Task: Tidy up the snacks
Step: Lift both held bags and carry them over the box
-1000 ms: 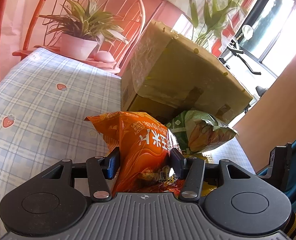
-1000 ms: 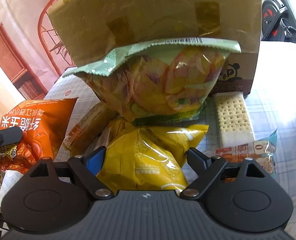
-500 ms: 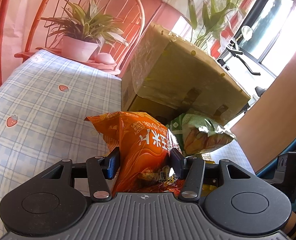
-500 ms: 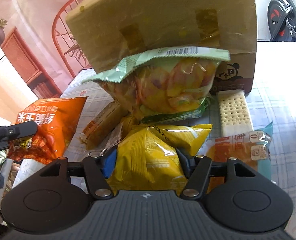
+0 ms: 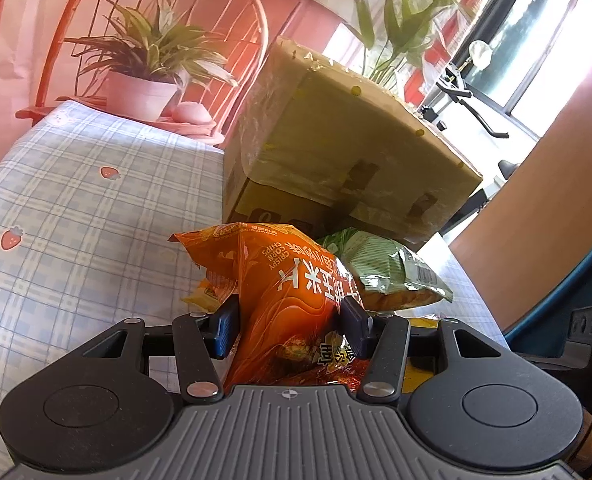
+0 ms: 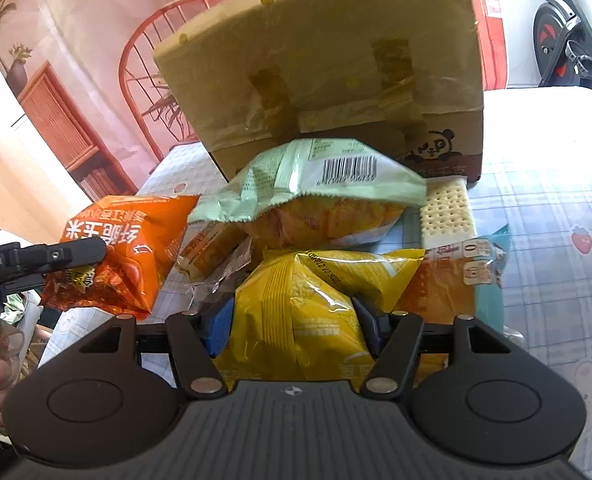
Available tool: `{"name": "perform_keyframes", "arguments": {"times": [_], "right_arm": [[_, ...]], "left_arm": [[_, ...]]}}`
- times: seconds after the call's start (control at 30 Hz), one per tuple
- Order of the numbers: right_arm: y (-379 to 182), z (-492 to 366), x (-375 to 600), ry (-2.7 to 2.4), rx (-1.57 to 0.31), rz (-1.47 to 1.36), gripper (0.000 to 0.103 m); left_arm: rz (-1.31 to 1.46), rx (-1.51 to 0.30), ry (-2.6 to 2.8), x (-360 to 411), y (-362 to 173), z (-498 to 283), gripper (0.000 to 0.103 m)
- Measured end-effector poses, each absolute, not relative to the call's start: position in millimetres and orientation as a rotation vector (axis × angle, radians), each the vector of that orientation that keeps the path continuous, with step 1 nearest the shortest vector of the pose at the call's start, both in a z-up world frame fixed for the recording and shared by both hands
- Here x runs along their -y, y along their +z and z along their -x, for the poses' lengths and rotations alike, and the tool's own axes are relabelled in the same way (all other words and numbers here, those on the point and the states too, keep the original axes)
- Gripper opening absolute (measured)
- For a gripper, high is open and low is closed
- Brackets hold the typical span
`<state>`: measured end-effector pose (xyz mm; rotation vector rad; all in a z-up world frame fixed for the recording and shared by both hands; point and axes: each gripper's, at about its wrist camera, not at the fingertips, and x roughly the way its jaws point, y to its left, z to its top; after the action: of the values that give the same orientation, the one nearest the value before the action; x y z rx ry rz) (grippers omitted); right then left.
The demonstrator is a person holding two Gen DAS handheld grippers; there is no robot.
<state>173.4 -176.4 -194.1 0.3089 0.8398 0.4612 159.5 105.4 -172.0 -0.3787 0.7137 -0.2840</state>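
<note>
My left gripper (image 5: 290, 326) is shut on an orange corn-chip bag (image 5: 284, 292), held above the checked tablecloth. The same orange bag (image 6: 128, 256) shows at the left of the right wrist view, pinched by the left gripper's fingers (image 6: 70, 254). My right gripper (image 6: 292, 326) is shut on a yellow snack bag (image 6: 307, 304), lifted a little in front of the pile. A pale green chip bag (image 6: 311, 184) lies behind it, against a cardboard box (image 6: 327, 80). The green bag (image 5: 379, 276) and the box (image 5: 343, 160) also sit past the orange bag.
A white cracker pack (image 6: 447, 212), an orange-and-teal packet (image 6: 463, 280) and a brown wrapped biscuit pack (image 6: 212, 248) lie by the pile on the tablecloth (image 6: 555, 220). A potted plant (image 5: 148, 76) and a red chair (image 5: 76, 20) stand beyond the table's far edge.
The right gripper's jaws closed onto the yellow bag and drew it back and up from the pile. The left gripper kept still with the orange bag.
</note>
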Motion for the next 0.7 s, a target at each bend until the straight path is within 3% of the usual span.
{"name": "perform_keyframes", "arguments": {"times": [0.7], "right_arm": [[-168, -124, 250, 0.311, -0.784, -0.290, 0.064]], "left_arm": [[0.347, -0.622, -0.350, -95, -148, -154, 0.056]]}}
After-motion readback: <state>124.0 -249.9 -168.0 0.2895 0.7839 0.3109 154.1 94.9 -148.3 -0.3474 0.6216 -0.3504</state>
